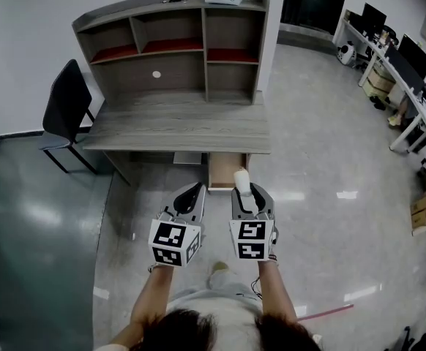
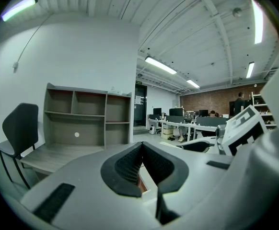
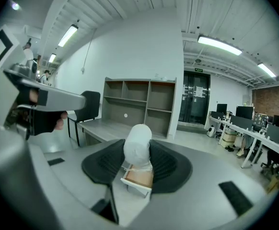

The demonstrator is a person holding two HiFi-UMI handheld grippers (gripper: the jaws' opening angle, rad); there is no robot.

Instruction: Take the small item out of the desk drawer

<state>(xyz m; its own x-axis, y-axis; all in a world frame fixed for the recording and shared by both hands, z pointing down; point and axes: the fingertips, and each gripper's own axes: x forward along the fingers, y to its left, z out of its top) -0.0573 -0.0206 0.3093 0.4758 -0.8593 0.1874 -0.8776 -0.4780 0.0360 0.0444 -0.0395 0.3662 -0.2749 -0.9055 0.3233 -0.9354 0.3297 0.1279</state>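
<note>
A small white wrapped item [image 3: 137, 150] is clamped between the pads of the right gripper [image 1: 251, 191] and is held in the air in front of the drawer [image 1: 222, 172], which is left pulled out from under the grey desk [image 1: 176, 126]. The left gripper [image 1: 192, 194] is held alongside, its jaws pressed together on nothing. The desk is topped by a shelf unit [image 1: 231, 64], and a black chair [image 1: 66, 104] is set at its left end. Office desks [image 1: 400, 57] are lined up far right.

Camera placement
The desk [image 1: 176, 126] is being viewed steeply from overhead, and is being shared, near level, by both gripper views.
</note>
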